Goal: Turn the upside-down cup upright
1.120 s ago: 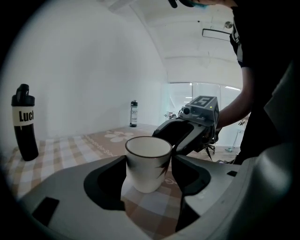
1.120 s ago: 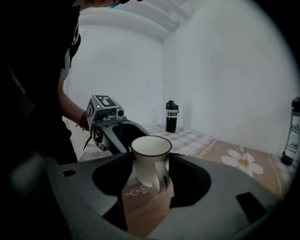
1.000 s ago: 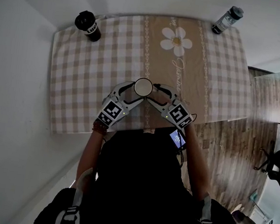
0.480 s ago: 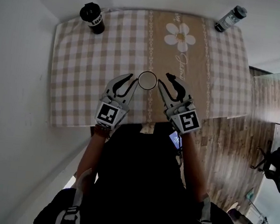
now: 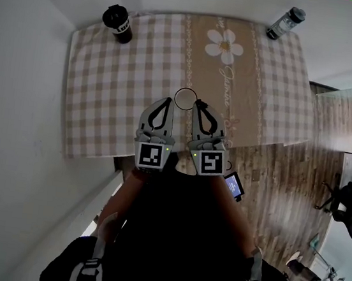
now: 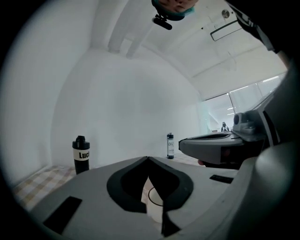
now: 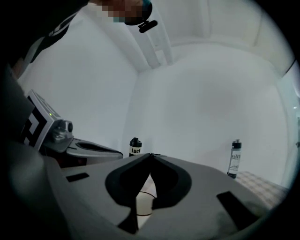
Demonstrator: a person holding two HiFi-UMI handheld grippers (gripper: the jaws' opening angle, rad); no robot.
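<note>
Your left gripper is clenched: its jaws have just been closing, and they meet tip to tip with nothing between them. Your right gripper is clenched too, its jaws just closed on each other and empty.

The cup stands free on the checked cloth, and neither gripper holds it. In the head view the left gripper's tip lies just left of the cup and the right gripper's tip just right of it, with both bodies reaching back from the cup towards you, side by side. In each gripper view the cup shows low down through the gap behind the closed tips, ahead of the jaws with no pad on it. You see a round rim on top, but you cannot tell which end is up.

Beyond the cup is the daisy print. The black bottle stands far beyond the cup to its left and the clear bottle far beyond it to its right.
</note>
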